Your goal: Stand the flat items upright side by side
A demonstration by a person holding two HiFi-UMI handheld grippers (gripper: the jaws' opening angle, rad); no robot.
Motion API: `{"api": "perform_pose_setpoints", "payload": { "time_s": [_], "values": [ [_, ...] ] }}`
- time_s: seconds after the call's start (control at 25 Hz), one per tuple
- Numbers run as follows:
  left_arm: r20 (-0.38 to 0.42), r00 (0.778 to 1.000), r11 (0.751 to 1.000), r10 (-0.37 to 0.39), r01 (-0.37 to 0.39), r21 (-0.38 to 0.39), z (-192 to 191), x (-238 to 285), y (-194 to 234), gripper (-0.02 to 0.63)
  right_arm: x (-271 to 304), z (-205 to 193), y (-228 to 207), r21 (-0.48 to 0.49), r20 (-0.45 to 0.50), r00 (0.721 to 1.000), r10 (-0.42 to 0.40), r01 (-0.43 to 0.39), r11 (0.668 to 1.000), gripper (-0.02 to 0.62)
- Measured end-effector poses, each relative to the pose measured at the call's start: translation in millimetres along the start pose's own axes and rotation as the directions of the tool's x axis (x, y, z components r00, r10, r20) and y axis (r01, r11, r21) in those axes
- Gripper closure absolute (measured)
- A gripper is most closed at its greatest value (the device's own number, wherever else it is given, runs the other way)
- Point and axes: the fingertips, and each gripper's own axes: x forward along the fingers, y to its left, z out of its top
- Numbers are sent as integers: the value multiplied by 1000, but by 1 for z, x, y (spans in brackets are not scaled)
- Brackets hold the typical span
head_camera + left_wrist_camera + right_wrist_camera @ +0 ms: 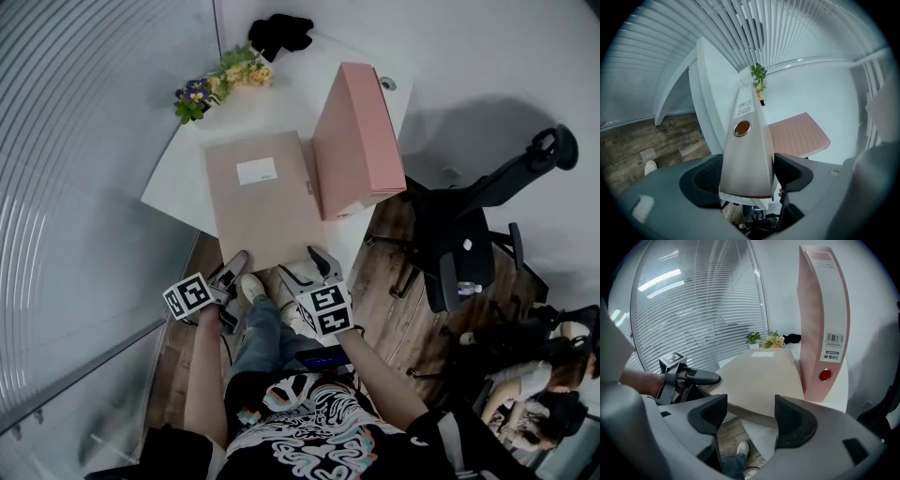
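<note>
Head view: 1 pink box file (258, 197) lies flat at frame centre, overhanging the white table's (173, 183) near edge, just beside 1 upright file (356, 141). At lower left the left gripper (232, 267) is clamped on the flat file's spine end. The right gripper (305, 264) gapes, empty. Likely stiff, light, slick card: pinch the near corners across the thickness.

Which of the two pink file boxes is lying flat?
The pale pink file box nearest the person: white label facing up, near end overhanging the white table, left tool clamped on it. The other pink file box stands upright beyond it.
</note>
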Motion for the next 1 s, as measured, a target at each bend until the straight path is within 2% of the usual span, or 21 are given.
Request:
{"api": "perform_pose_setpoints", "payload": {
  "time_s": [0.4,0.52,0.64,1.0],
  "values": [
    [33,999,999,35,-36,31,3,-19,-6,273,-1,-2,10,-5,-3,999,38,-38,999,276],
    [61,998,1000,18,-19,14,7,-28,-11,286,1,0,16,-13,-2,999,52,-52,999,273],
    [87,996,999,15,-19,46,17,-36,-20,298,2,2,20,-16,-1,998,66,-66,998,267],
    [146,989,998,-23,15,56,34,-45,-49,313,2,7,28,-61,-5,996,90,-90,994,254]
  ]
}}
